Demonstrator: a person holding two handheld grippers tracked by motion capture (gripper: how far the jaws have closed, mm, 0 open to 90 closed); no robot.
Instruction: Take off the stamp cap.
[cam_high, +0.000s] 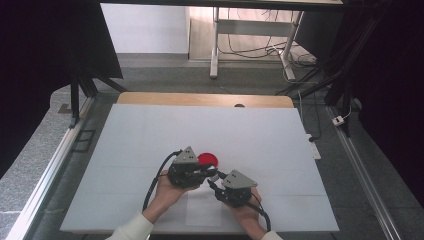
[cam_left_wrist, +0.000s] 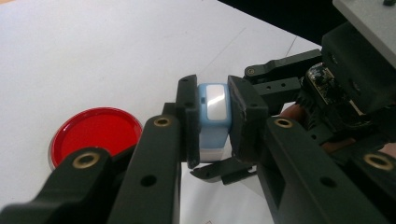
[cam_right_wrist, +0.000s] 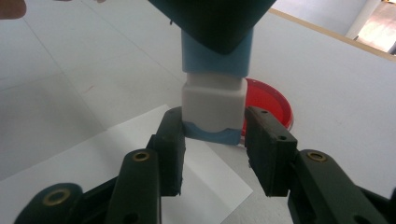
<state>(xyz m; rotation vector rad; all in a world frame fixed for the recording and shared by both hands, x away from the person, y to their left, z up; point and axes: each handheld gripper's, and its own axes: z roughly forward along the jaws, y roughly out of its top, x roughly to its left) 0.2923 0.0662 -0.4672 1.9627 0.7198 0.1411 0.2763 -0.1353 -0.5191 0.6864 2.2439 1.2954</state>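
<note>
A white table (cam_high: 150, 135) stretched ahead of a person whose two hands each held a black two-jaw gripper near the front edge. On the left, the left gripper (cam_high: 212, 172) pointed toward the right, its jaws clamped tight on the blue upper part of a small blue and white box (cam_left_wrist: 213, 119), held just above the table. Just behind the grippers, a round red dish (cam_high: 208, 159) lay flat on the table. On the right, the right gripper (cam_right_wrist: 212, 140) pointed left toward the same box; its jaws stood partly closed on either side of the white lower end, the left pad about touching it and a narrow gap showing at the right pad. A white sheet of paper (cam_right_wrist: 93, 154) lay beneath the box.
</note>
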